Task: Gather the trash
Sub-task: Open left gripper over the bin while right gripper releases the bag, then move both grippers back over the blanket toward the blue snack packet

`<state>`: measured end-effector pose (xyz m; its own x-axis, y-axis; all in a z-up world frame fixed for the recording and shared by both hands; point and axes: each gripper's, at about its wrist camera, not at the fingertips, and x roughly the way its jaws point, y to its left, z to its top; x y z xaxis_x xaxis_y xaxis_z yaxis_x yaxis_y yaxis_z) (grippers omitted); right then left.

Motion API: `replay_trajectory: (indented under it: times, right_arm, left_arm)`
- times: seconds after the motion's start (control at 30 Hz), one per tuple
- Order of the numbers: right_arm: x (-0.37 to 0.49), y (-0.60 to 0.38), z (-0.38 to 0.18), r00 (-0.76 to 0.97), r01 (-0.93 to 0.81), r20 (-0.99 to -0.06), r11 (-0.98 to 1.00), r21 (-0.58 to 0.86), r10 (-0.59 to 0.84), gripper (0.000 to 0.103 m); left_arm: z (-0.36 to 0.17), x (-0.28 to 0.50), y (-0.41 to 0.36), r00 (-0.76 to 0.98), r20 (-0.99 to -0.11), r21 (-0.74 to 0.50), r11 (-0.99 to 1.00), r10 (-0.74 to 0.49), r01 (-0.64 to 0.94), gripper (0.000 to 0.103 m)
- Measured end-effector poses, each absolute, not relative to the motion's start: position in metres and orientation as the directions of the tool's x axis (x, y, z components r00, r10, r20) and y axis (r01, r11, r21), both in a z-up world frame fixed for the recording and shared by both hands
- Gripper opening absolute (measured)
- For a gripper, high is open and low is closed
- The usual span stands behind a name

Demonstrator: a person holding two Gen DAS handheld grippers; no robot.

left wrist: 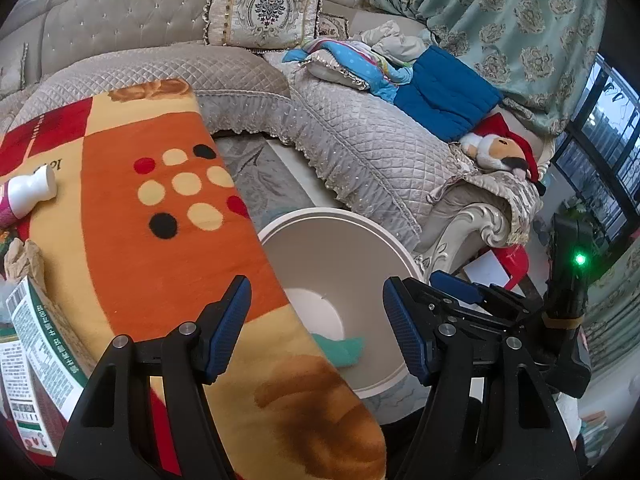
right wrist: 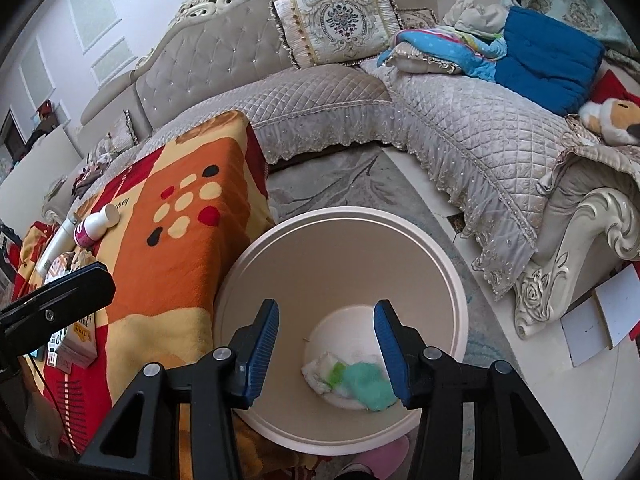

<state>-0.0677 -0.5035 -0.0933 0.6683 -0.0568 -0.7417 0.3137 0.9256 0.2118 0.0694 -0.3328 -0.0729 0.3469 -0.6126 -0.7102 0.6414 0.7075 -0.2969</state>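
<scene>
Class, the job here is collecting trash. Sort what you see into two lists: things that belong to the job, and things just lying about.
Belongs to the job:
- bin
- green and white scraps already in the bin
- small bottle lying on the blanket
- crumpled paper
- box

Just lying about:
- cushion
- blue quilt
- soft toy
- sofa
- patterned blanket

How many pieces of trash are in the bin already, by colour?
Teal piece: 1
White crumpled piece: 1
Small bright green bit: 1
Total in the bin: 3
</scene>
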Motion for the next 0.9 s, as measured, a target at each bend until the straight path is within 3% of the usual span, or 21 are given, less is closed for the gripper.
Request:
replay_trajectory:
  times: [0.6,0.77,0.9]
  right_arm:
    - [-0.065,-0.467,-0.077,0.682,0.265,-0.729,0.948,0.176,-0.056,0.049]
    - [-0.063,-0.449,-0.071,0.693,0.242,-0.719,0.957,0.163,-0.052,0.060]
    - [-0.059,-0.435,-0.066,0.697,0.223,-0.715,0.964,0.146,-0.053,0.061]
  left_arm:
    - [-0.066,0.064,-0.294,0.437,-0.697,-0.254,0.766,-0.569,0.591,0.067]
    - [-0.062,0.062,-0.277,0.475,-0.686,-0.236,0.786,-0.551,0.571,0.067]
    - [-0.061,0.063,-0.258,0.502,-0.679,-0.235,0.806,-0.536,0.542,0.067]
